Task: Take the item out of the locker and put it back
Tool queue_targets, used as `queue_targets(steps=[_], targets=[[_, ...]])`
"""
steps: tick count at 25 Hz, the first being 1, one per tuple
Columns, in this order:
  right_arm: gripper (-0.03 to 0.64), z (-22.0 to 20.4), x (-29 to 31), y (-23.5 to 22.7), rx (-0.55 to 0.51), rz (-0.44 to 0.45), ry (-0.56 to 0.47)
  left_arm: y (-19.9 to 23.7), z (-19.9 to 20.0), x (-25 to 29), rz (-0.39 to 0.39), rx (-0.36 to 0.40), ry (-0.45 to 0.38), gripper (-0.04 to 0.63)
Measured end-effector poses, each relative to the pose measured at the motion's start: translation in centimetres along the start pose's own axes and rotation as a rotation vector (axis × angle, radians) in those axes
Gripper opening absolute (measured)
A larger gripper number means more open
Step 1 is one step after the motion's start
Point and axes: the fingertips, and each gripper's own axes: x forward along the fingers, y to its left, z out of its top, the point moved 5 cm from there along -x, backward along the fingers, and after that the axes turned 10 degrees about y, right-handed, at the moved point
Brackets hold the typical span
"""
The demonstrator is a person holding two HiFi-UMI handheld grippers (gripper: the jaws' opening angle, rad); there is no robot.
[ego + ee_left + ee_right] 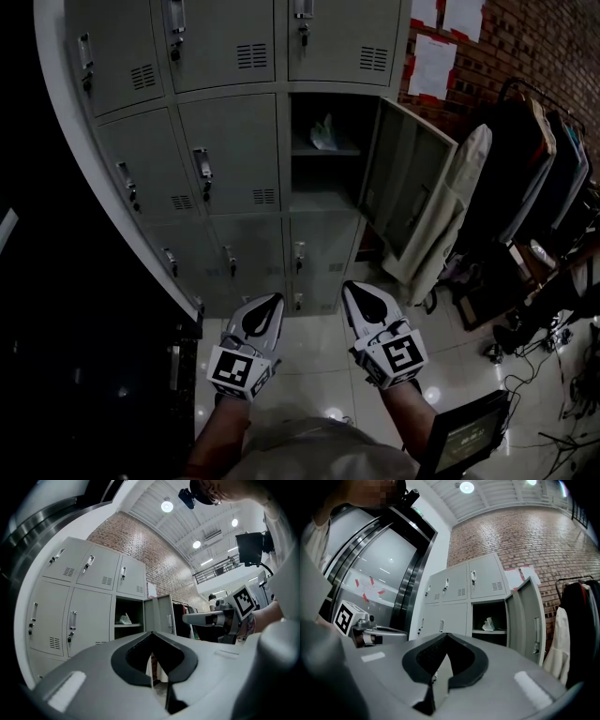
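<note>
Your left claw (273,301) and your right claw (352,288) are both closed together on nothing, well apart from the open grey metal locker (319,190); the crumpled white item (323,134) lies on its inside shelf (326,152).

Brick wall (544,42) noted at right, papers (433,66) pinned to it (red tape at corners). Dark garments (548,164) hung on a rack; pale coat (457,206) beside them. Cables (521,382) strewn on glossy tiled floor (317,356).
</note>
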Motion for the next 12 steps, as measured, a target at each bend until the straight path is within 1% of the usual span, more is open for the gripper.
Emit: queue_targets(steps=[6, 12], targets=[[0.003, -0.24, -0.06, -0.04, -0.041, 0.005, 0.019, -0.48, -0.17, 0.59, -0.014, -0.003, 0.008, 0.003], [0.003, -0.11, -0.06, 0.03, -0.071, -0.001, 0.011, -0.4, -0.09, 0.54, -0.011, 0.0, 0.017, 0.003]])
